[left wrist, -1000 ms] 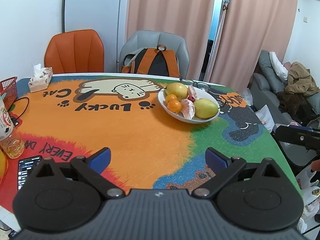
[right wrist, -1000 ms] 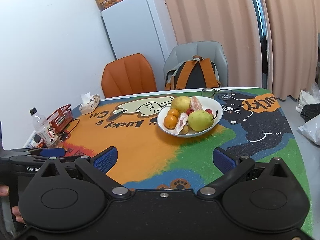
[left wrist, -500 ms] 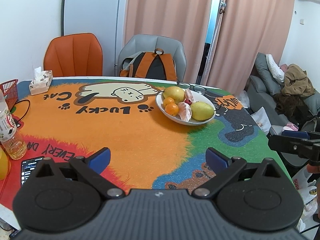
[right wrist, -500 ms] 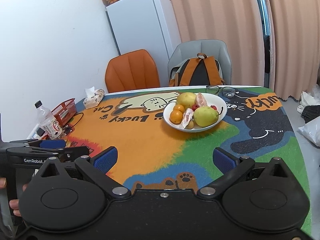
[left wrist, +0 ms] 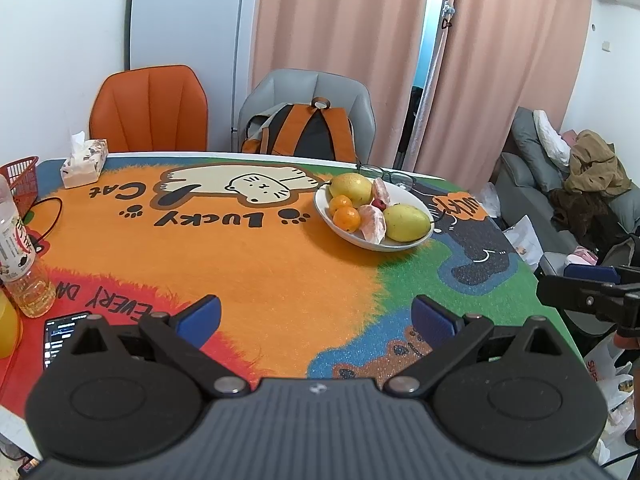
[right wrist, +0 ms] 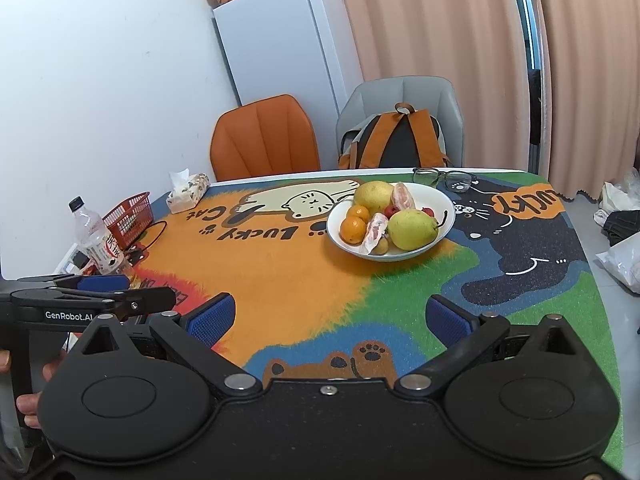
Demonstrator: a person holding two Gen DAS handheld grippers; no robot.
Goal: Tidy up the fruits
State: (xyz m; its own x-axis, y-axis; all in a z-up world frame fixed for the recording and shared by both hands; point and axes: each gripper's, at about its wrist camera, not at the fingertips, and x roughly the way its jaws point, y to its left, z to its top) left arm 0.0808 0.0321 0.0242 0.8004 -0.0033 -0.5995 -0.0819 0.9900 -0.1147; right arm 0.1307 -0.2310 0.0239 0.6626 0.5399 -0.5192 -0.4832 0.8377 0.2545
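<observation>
A white bowl (left wrist: 412, 200) (right wrist: 446, 204) stands on the far right part of the colourful cat mat. It holds a yellow pear (left wrist: 406, 223) (right wrist: 412, 229), a round yellow fruit (left wrist: 352, 185) (right wrist: 374, 195), two oranges (left wrist: 347, 218) (right wrist: 353, 229), peeled pomelo pieces (left wrist: 372, 222) (right wrist: 376, 229) and small red fruits. My left gripper (left wrist: 316, 316) is open and empty above the near table edge. My right gripper (right wrist: 330, 318) is open and empty too, well short of the bowl.
Glasses (right wrist: 444, 178) lie behind the bowl. A tissue pack (left wrist: 84, 160), red basket (right wrist: 128, 218), bottle (left wrist: 18, 248), cable and phone (left wrist: 60, 334) sit on the left. An orange chair (left wrist: 150, 110) and a grey chair with a backpack (left wrist: 308, 128) stand behind the table.
Both grippers have drawn back and up from the table, so the bowl looks smaller and farther. Both stay open and empty. The fruit has not moved.
</observation>
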